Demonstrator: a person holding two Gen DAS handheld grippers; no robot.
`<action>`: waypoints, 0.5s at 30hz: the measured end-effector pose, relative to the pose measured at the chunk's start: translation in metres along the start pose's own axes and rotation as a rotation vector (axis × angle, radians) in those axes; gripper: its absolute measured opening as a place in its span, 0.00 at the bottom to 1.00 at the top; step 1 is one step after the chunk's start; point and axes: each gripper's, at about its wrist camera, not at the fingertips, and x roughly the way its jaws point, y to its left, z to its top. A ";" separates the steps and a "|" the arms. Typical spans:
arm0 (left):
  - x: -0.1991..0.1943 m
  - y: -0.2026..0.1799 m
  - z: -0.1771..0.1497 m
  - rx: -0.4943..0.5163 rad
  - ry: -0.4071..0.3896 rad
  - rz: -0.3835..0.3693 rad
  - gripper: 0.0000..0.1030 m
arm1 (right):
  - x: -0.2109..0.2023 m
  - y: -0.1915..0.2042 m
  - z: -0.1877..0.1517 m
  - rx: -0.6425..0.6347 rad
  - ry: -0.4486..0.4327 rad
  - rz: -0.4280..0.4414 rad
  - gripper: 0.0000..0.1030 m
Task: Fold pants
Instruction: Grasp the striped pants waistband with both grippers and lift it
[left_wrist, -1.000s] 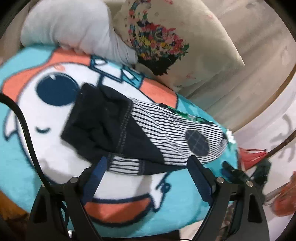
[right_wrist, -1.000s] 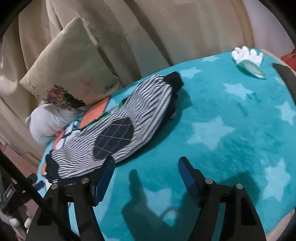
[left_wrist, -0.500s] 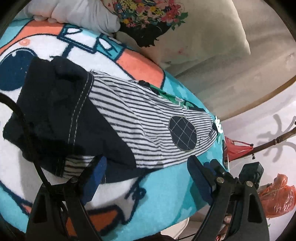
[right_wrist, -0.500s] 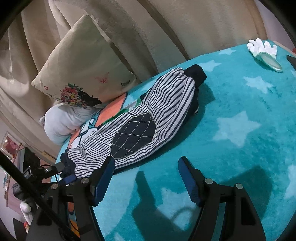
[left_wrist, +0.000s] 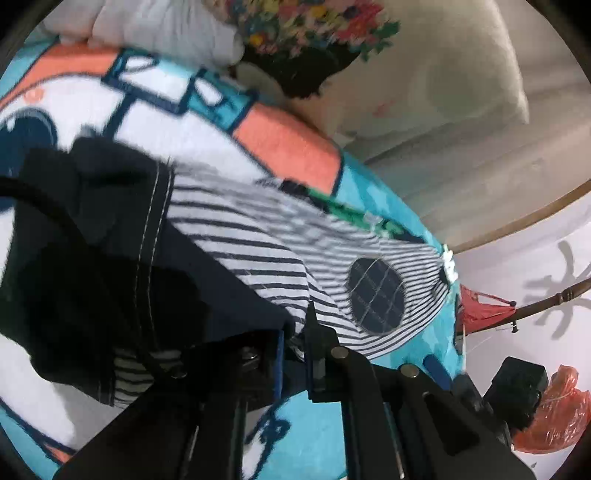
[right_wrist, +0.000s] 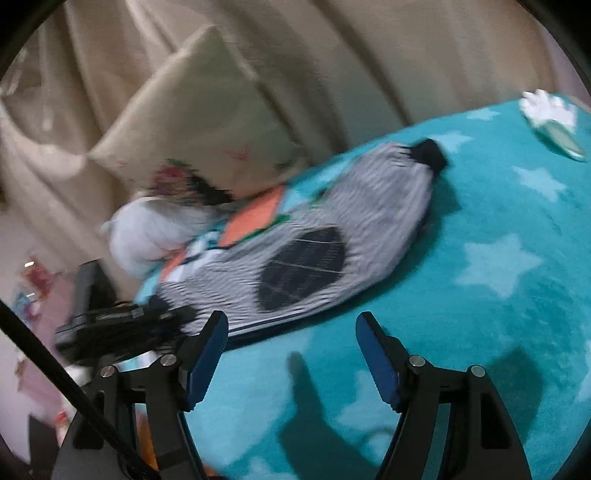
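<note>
A teal blanket (right_wrist: 498, 229) with pale stars and a large cartoon print covers the bed and fills the ground ahead of both tools. Beyond it, at the far edge, a cream pillow (right_wrist: 199, 122) with a flower print leans against beige curtains (right_wrist: 332, 48), and a smaller grey cushion (right_wrist: 147, 236) lies just beside it. The pants (right_wrist: 332, 240), white with dark stripes, a dark oval knee patch and dark cuffs, lie lengthwise on the blanket, straight ahead of the right tool and a little to its left; the frame is smeared, so fine folds are hard to read. The right tool (right_wrist: 291, 354) hangs above the blanket near the pants' closer edge, its blue-padded jaws spread wide with nothing between them. The left tool (left_wrist: 293, 350) is at the dark waistband end of the pants (left_wrist: 258, 254), its jaws drawn narrow and pinching the fabric edge, which bunches up right at the tips. Far off to the right tool's upper right, a small white and pale green object (right_wrist: 554, 118) rests on the blanket, well apart from the pants.
</note>
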 end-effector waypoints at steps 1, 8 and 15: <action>-0.005 -0.003 0.002 0.009 -0.020 -0.005 0.07 | 0.000 0.004 0.000 -0.004 0.011 0.042 0.75; -0.029 -0.019 0.011 0.056 -0.097 -0.012 0.07 | 0.039 0.022 0.009 0.044 0.121 0.209 0.76; -0.036 -0.014 0.004 0.065 -0.115 -0.015 0.07 | 0.055 -0.008 0.024 0.164 0.104 0.090 0.76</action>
